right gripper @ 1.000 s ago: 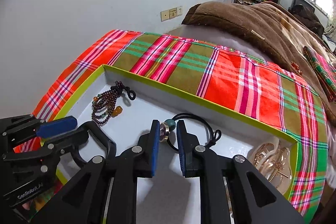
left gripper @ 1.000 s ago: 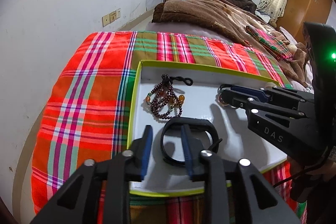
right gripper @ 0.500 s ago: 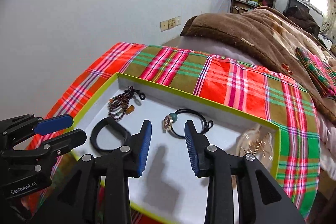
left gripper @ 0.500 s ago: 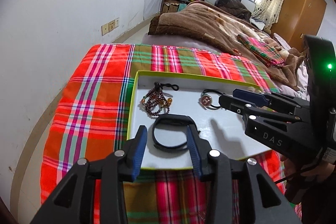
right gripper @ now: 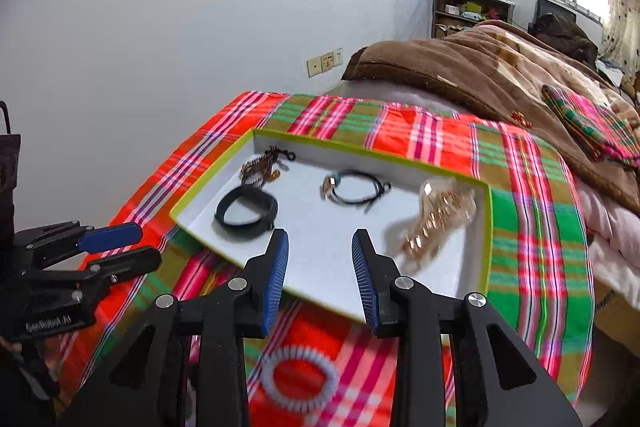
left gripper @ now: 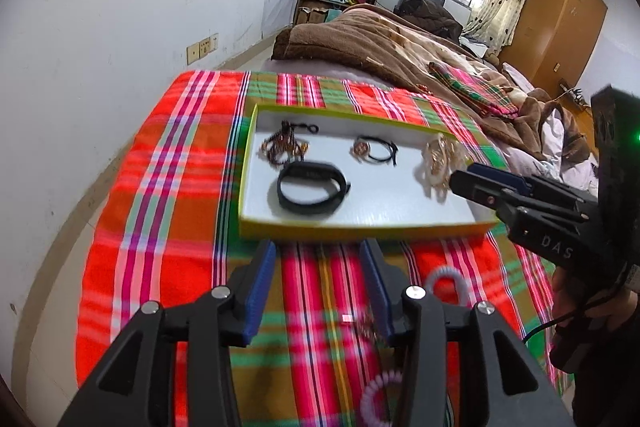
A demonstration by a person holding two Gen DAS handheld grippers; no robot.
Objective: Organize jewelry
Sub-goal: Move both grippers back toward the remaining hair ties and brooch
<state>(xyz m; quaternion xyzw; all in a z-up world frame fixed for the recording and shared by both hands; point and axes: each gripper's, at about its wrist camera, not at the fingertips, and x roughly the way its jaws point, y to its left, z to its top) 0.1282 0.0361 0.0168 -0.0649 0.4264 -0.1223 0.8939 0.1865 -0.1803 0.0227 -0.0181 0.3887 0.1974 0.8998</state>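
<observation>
A white tray with a lime-green rim [left gripper: 360,227] [right gripper: 486,227] lies on the plaid cloth. In it are a brown beaded bracelet [left gripper: 284,147] [right gripper: 260,169], a black band [left gripper: 312,187] [right gripper: 246,211], a black cord with a round pendant [left gripper: 374,151] [right gripper: 352,185] and a gold hair claw [left gripper: 438,163] [right gripper: 440,219]. My left gripper [left gripper: 318,251] [right gripper: 140,245] hovers before the tray's near edge, its jaws opening with nothing between them. My right gripper [right gripper: 320,239] [left gripper: 466,177] stands open and empty over the tray's near right part.
A pale spiral hair tie [right gripper: 298,375] [left gripper: 446,277] and a pink one [left gripper: 380,399] lie on the plaid cloth [left gripper: 160,227] in front of the tray. A brown blanket [left gripper: 380,43] is heaped behind. The white wall [left gripper: 100,27] runs along the bed's left side.
Both grippers have drawn back and up from the tray. The left let go of the black band and the right let go of the pendant cord; both pieces now lie in the tray.
</observation>
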